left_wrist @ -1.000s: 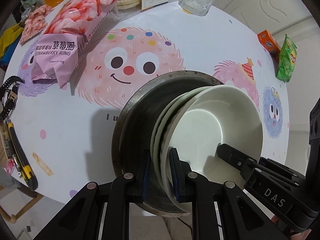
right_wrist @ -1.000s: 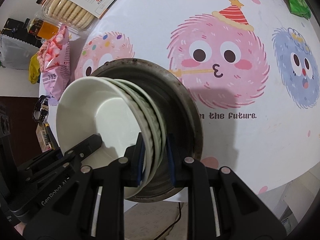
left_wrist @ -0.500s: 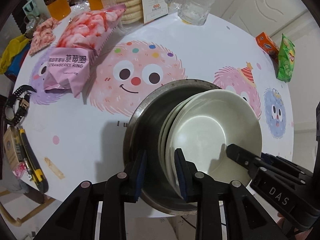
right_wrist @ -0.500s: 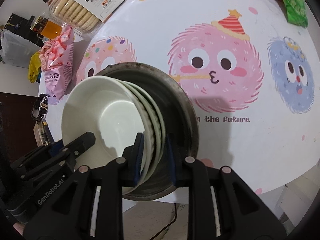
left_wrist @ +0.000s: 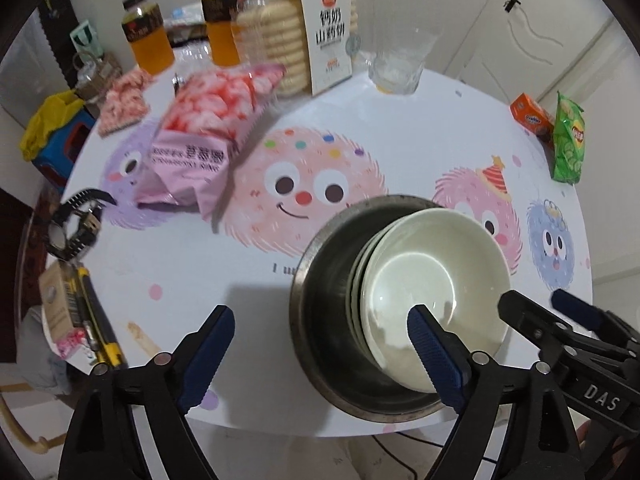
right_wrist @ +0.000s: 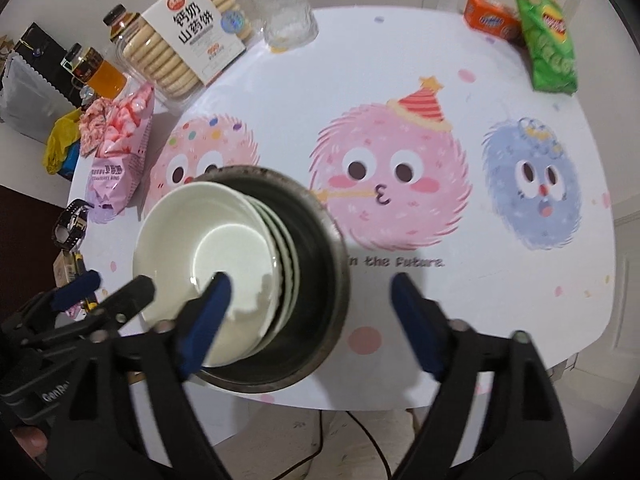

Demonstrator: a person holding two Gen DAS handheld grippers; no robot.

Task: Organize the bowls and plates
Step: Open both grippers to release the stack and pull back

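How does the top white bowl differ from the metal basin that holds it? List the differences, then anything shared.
The top white bowl is glossy white; the metal basin is dull grey steel. The bowl is smaller and sits tilted on other bowls; the basin is wider and rests flat on the table. Both are round and open-topped.

the biscuit box (left_wrist: 330,36) by the far edge of the table carries large black chinese characters, 钙奶山药饼, on a white sleeve, with a small red logo above them (its wording is too small to read). the right gripper (left_wrist: 600,392), seen from the left wrist camera, bears white letters "das". the left gripper (right_wrist: 54,394), seen from the right wrist camera, shows "genro", the rest cut off. the tablecloth (right_wrist: 396,262) has printed black words "in the future." under the pink creature with the party hat. the pink snack bag (left_wrist: 188,156) has dark lettering, blurred beyond reading. the green crisp bag (right_wrist: 550,24) shows a red and yellow round logo, its letters unclear. the orange box (right_wrist: 490,20) has a blue logo, unreadable.
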